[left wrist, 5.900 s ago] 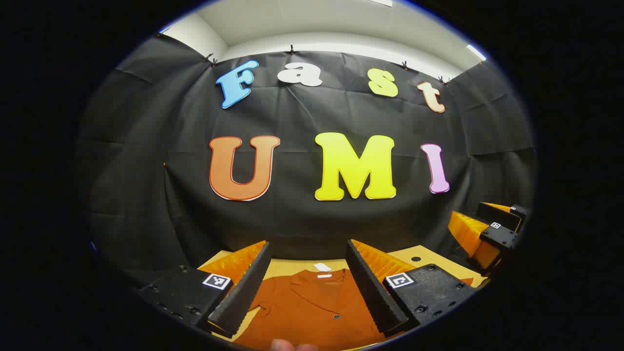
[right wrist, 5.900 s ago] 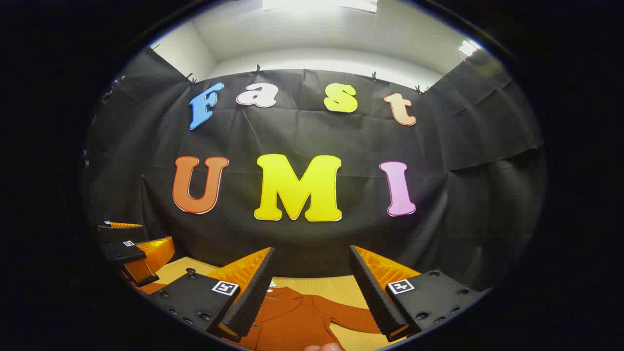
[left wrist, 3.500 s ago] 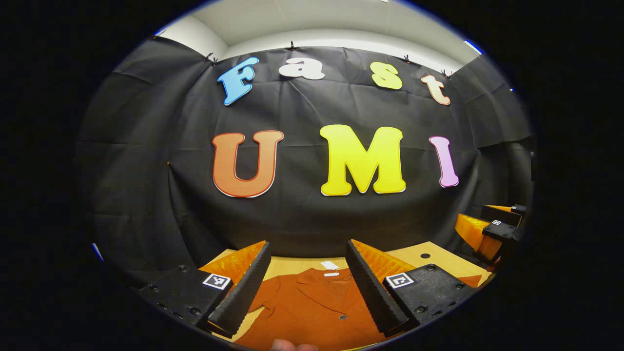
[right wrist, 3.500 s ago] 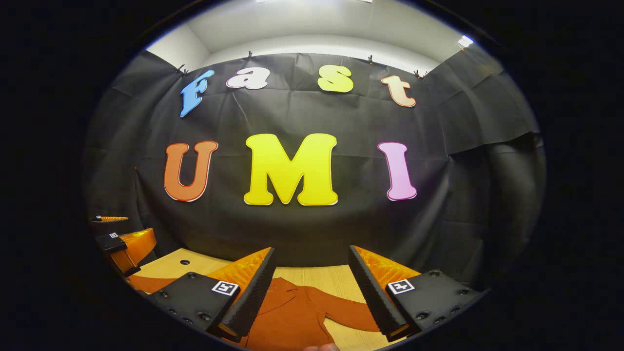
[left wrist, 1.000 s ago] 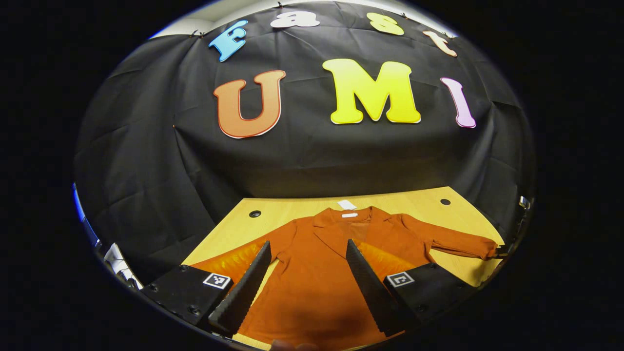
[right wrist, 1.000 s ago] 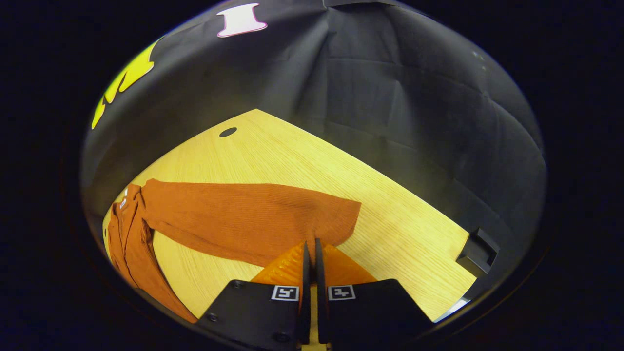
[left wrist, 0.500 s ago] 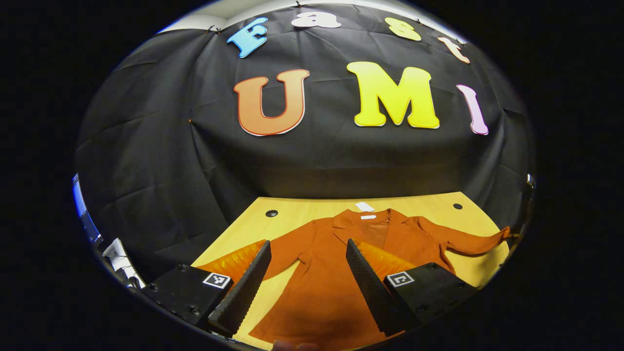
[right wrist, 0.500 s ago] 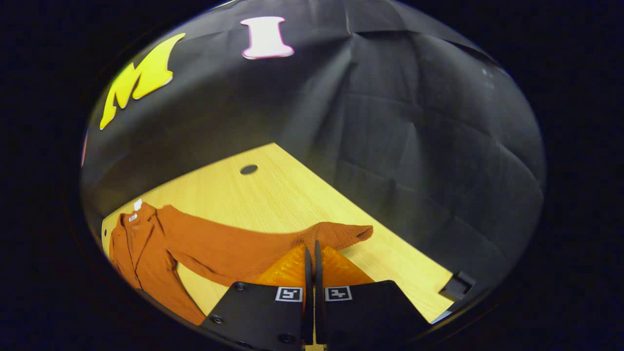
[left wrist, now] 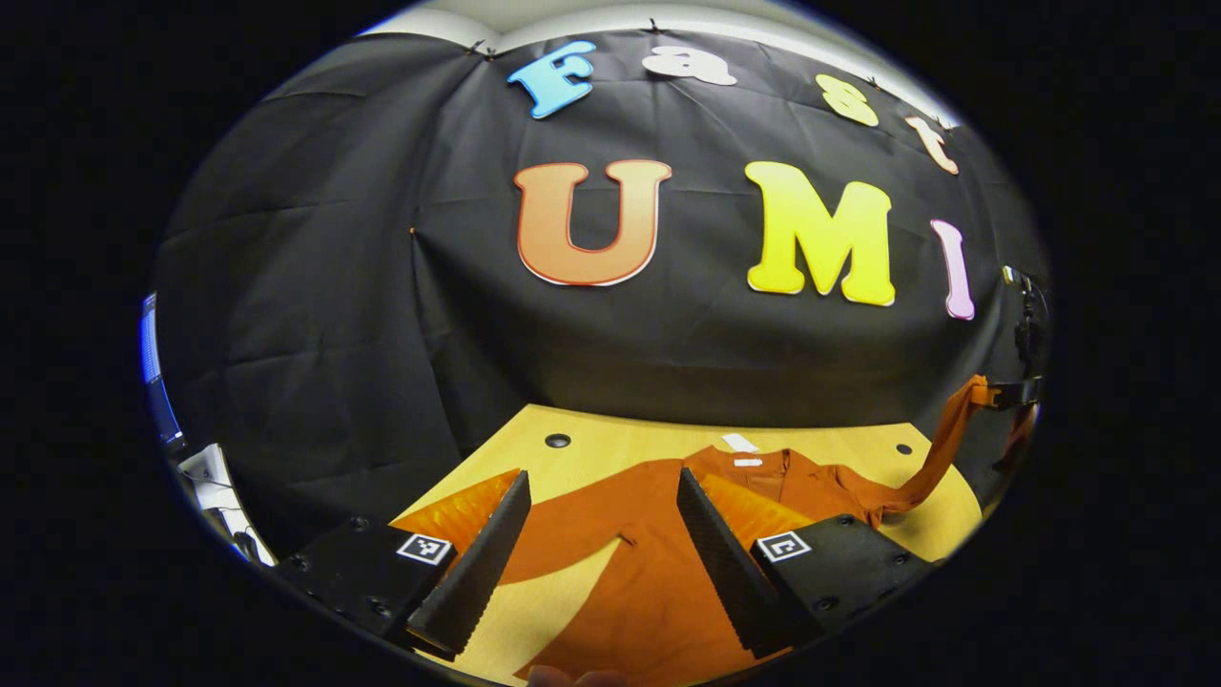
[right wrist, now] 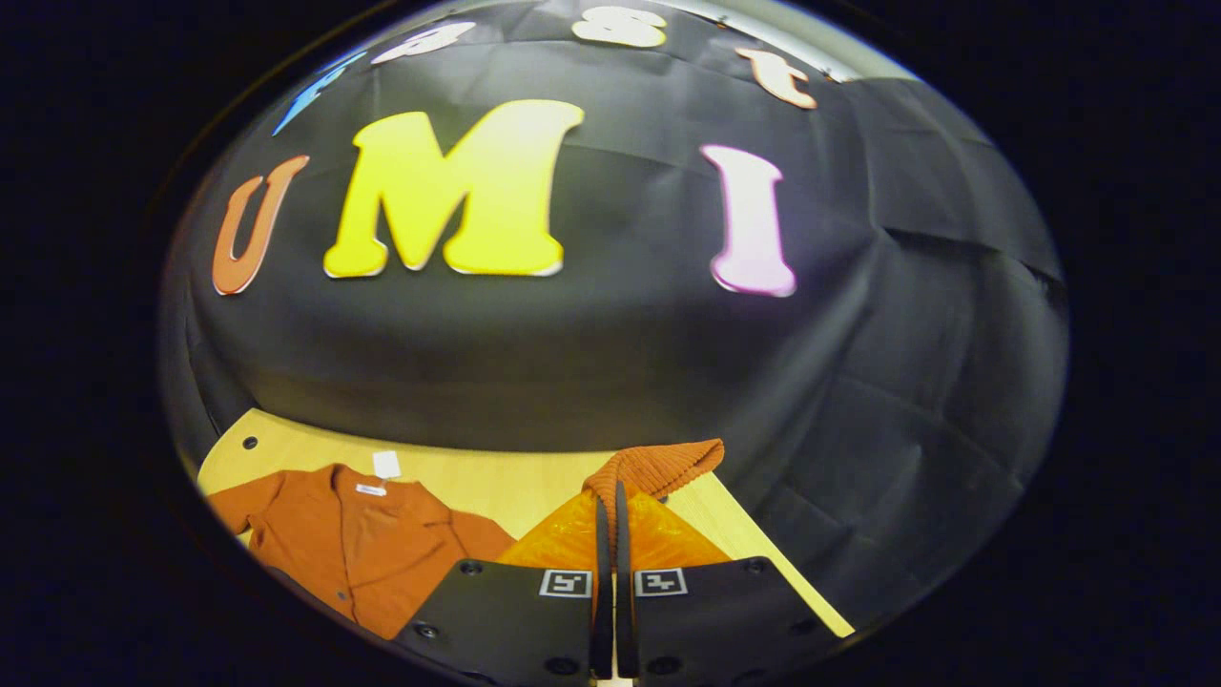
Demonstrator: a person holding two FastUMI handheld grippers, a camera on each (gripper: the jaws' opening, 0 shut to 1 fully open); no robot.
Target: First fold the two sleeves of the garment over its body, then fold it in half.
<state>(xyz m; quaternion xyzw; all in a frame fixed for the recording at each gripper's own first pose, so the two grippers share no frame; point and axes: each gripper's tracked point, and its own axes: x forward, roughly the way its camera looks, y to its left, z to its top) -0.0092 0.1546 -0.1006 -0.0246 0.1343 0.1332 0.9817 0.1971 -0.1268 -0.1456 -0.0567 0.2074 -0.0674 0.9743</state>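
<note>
A rust-orange buttoned garment (left wrist: pixel 639 582) lies face up on the wooden table (left wrist: pixel 610 444), collar toward the wall. My left gripper (left wrist: pixel 601 477) hovers open above its left shoulder and sleeve (left wrist: pixel 563 549), holding nothing. My right gripper (right wrist: pixel 610 489) is shut on the ribbed cuff of the right sleeve (right wrist: pixel 658 468), which is raised off the table. In the left gripper view that sleeve (left wrist: pixel 940 444) rises steeply from the shoulder to the right gripper (left wrist: pixel 992 392) at the far right edge. The garment's body (right wrist: pixel 353 549) lies flat at lower left in the right gripper view.
A white tag (left wrist: pixel 739 442) sticks out behind the collar. The tabletop has small round holes (left wrist: pixel 557 440) near its back corners. Black cloth walls close in behind the table and on both sides. A bare strip of wood (right wrist: pixel 477 477) runs behind the garment.
My right gripper has lifted the cuff from the table and swung round toward the garment's body; the sleeve now hangs taut in the air. The left gripper has shifted left, still open.
</note>
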